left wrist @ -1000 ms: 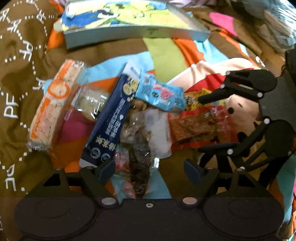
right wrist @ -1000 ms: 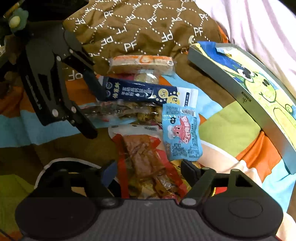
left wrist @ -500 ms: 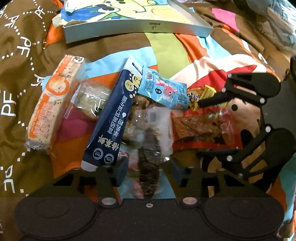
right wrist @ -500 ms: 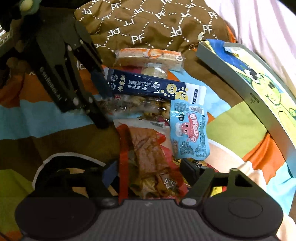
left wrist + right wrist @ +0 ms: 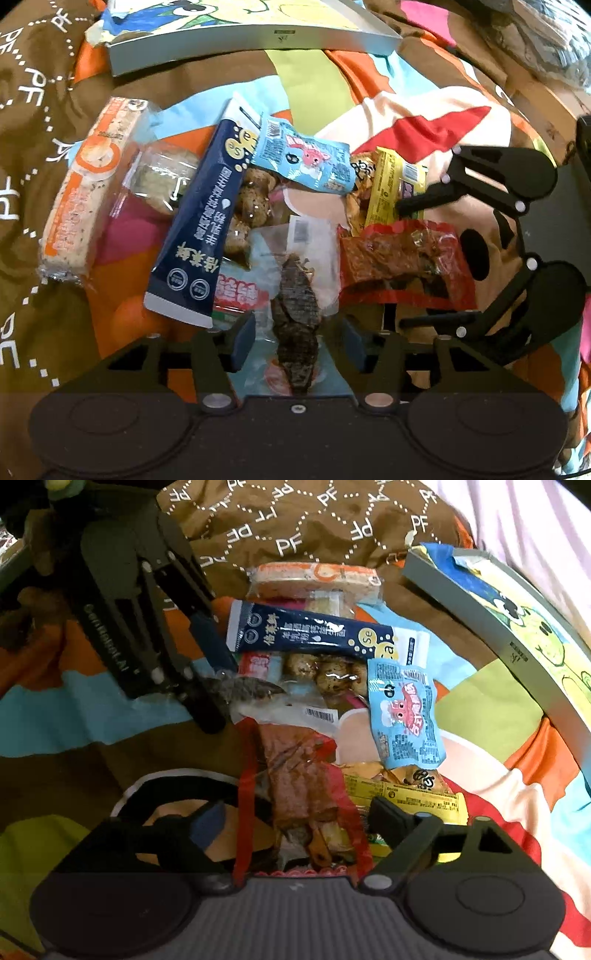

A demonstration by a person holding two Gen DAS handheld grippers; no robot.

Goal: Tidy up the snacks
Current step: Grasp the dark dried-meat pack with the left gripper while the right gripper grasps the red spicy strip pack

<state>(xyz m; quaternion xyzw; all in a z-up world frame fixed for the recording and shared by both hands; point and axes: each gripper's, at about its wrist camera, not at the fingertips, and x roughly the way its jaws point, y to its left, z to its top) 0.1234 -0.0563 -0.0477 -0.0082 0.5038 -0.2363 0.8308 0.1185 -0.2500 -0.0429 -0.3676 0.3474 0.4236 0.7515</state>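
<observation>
A pile of snack packets lies on a patchwork blanket. My left gripper point(image 5: 298, 334) straddles a clear packet of dark dried fish point(image 5: 297, 314), jaws narrowed around it; it also shows in the right wrist view point(image 5: 218, 686). My right gripper point(image 5: 295, 818) is open around a red packet of brown strips point(image 5: 303, 794), which also shows in the left wrist view point(image 5: 402, 258). A navy stick pack point(image 5: 199, 236), a light blue sachet point(image 5: 306, 158), a yellow packet point(image 5: 388, 188) and an orange-wrapped bar point(image 5: 81, 192) lie in the pile.
A flat grey box with a cartoon lid point(image 5: 240, 33) lies beyond the pile, also in the right wrist view point(image 5: 517, 620). A brown quilt with "PF" lettering point(image 5: 314, 520) bunches up on the far side. A clear pack of round biscuits point(image 5: 162, 181) lies beside the bar.
My left gripper has moved forward over the dried fish packet and its jaws have narrowed around it. My right gripper has moved forward over the red packet, still open.
</observation>
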